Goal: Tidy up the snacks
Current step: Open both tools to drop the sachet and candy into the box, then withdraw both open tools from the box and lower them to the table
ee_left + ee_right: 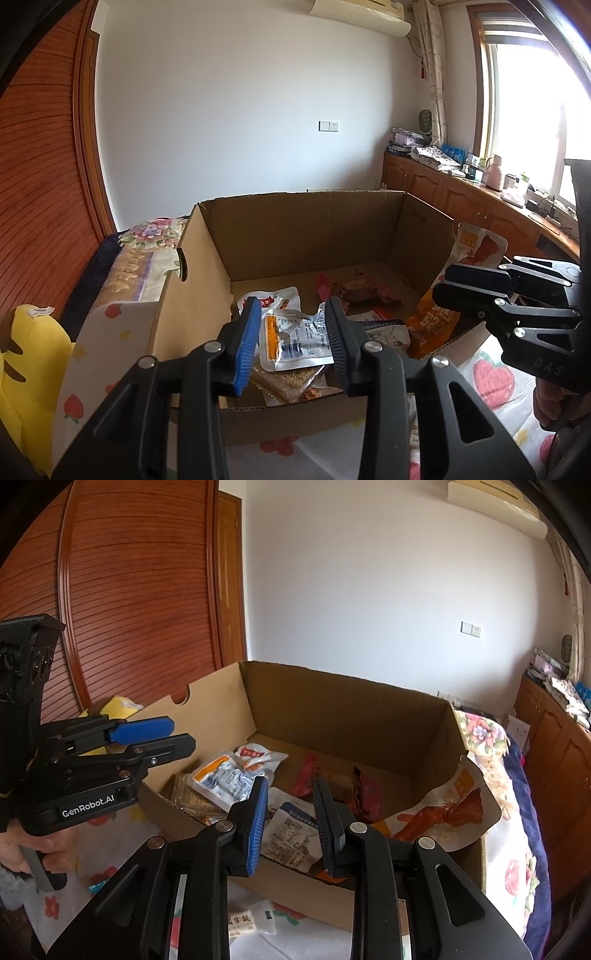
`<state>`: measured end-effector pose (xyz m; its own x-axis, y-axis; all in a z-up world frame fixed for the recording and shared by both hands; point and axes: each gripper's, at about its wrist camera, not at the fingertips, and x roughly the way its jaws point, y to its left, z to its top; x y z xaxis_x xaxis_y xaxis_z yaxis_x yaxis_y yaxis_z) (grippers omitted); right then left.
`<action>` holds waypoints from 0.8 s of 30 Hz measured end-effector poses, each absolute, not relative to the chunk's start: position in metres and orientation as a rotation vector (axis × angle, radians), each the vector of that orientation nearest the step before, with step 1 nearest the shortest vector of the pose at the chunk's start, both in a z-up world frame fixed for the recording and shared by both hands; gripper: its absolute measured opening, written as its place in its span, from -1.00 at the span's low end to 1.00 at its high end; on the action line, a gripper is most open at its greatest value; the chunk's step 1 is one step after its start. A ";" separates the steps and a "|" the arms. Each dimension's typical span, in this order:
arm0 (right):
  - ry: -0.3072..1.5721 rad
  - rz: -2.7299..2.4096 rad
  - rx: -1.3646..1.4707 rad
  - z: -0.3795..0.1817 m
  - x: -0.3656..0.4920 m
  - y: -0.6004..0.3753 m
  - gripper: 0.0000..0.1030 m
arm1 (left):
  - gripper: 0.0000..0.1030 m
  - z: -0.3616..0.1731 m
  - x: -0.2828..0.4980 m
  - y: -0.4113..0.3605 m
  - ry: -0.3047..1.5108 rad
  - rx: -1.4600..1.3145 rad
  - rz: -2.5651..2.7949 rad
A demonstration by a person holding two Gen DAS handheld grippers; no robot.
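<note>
Cardboard box point(295, 229) of snack packets point(291, 339) below both empty, parted grippers point(295, 332) point(290, 812).

Snack packets point(291, 339) piled flat inside open cardboard box point(295, 225).

Both wrist cameras look down, close, into one cardboard box point(295, 229).
</note>
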<state>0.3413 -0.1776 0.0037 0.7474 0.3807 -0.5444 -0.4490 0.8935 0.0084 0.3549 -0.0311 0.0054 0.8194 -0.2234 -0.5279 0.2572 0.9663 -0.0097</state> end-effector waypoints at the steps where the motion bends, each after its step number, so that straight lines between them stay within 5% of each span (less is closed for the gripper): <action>1: 0.567 0.455 -0.126 0.004 0.341 -0.178 -0.53 | -0.31 0.006 0.353 -0.030 0.552 0.063 -0.254; 24: 0.526 0.435 -0.152 0.049 0.245 -0.179 -0.49 | -0.29 0.026 0.266 -0.020 0.533 0.105 -0.230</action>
<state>0.2447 -0.1786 0.0490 0.7763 0.3623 -0.5158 -0.4388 0.8981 -0.0297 0.2660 -0.0201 0.0259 0.8362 -0.1902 -0.5144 0.2445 0.9689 0.0392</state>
